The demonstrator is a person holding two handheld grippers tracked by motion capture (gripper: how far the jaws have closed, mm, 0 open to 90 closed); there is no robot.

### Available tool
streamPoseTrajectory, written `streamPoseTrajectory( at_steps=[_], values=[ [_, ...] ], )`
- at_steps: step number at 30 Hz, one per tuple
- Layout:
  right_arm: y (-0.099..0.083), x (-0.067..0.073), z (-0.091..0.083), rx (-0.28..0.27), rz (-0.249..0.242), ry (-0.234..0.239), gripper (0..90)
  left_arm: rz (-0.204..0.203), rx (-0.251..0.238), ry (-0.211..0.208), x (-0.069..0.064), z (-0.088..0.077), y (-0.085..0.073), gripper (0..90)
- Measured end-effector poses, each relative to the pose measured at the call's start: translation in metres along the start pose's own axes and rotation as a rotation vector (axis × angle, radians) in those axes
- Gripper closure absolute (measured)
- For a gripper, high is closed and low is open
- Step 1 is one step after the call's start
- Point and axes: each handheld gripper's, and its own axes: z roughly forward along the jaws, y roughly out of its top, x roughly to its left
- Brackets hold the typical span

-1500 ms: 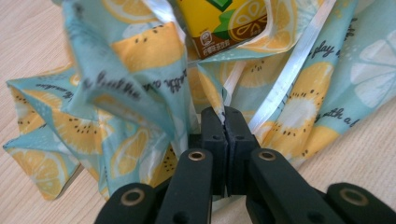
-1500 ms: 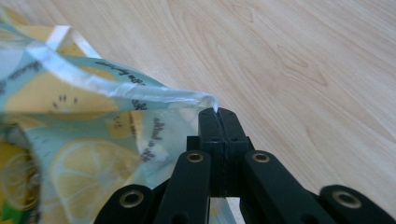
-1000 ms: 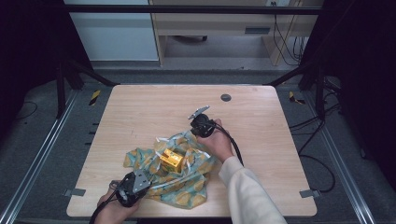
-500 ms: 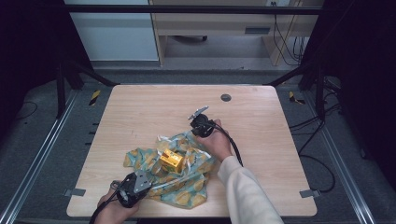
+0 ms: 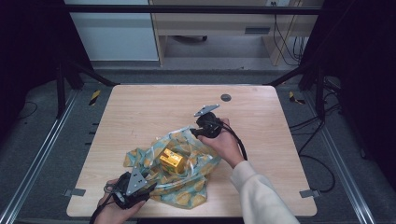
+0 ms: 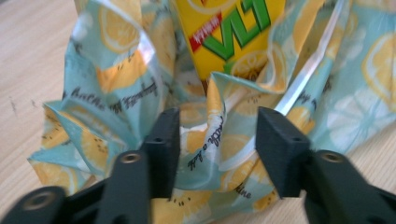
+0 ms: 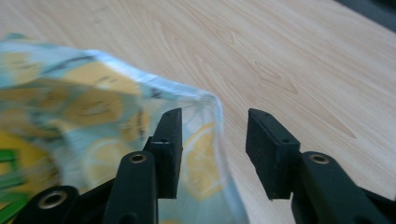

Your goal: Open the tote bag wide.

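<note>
left gripper: jaws just opened, part-open, pads off the lemon-print bag, a crumpled fold between them | right gripper: jaws just opened, part-open, bag's rim between them, unpinched | yellow carton: in the bag, just ahead of left gripper | bag on wooden surface

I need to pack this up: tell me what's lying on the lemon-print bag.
A yellow drink carton lies on the crumpled lemon-print bag, whose folds cover its lower edge. Anything under the bag is covered.
</note>
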Motion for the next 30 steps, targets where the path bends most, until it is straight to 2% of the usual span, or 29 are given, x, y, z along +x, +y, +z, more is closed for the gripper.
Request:
streamPoseTrajectory(
  at_steps=[1,2,4,6,9,12,13,17,21,24,25,28,30],
  values=[
    [0.0,0.002,-0.007,-0.007,-0.012,0.002,52.4,-0.004,-0.024,0.004,0.001,-0.002,0.001,47.4],
    [0.001,0.004,-0.013,-0.016,-0.016,0.006,49.8,-0.028,-0.046,-0.003,0.001,-0.003,0.001,46.5],
    [0.0,0.007,-0.026,-0.028,-0.027,0.013,50.4,-0.05,-0.069,-0.009,0.004,-0.005,0.003,45.0],
    [-0.001,0.008,-0.038,-0.043,-0.029,0.02,49.6,-0.072,-0.075,-0.011,0.006,-0.007,0.005,42.8],
    [-0.006,0.013,-0.052,-0.042,-0.043,0.048,46.8,-0.107,-0.11,-0.016,0.008,-0.012,0.007,42.3],
    [-0.017,0.021,-0.065,-0.058,-0.059,0.077,47.6,-0.115,-0.116,0.004,0.01,-0.018,0.009,42.1],
    [-0.022,0.023,-0.067,-0.062,-0.056,0.084,47.7,-0.125,-0.132,0.01,0.011,-0.02,0.01,42.5],
    [-0.04,0.03,-0.071,-0.061,-0.061,0.11,45.8,-0.106,-0.132,0.064,0.018,-0.024,0.017,42.5],
    [-0.053,0.037,-0.071,-0.038,-0.08,0.106,39.3,-0.105,-0.1,0.118,0.032,-0.012,0.026,40.8],
    [-0.065,0.042,-0.071,-0.015,-0.077,0.124,35.5,-0.126,-0.071,0.114,0.045,0.0,0.028,40.0],
    [-0.069,0.043,-0.071,-0.012,-0.079,0.139,37.2,-0.132,-0.061,0.104,0.047,0.004,0.027,41.7],
    [-0.084,0.05,-0.073,0.011,-0.098,0.171,57.4,-0.099,-0.034,0.084,0.047,0.013,0.018,54.4],
    [-0.093,0.053,-0.073,0.016,-0.098,0.189,70.4,-0.078,-0.007,0.09,0.044,0.016,0.014,63.8]
  ],
)
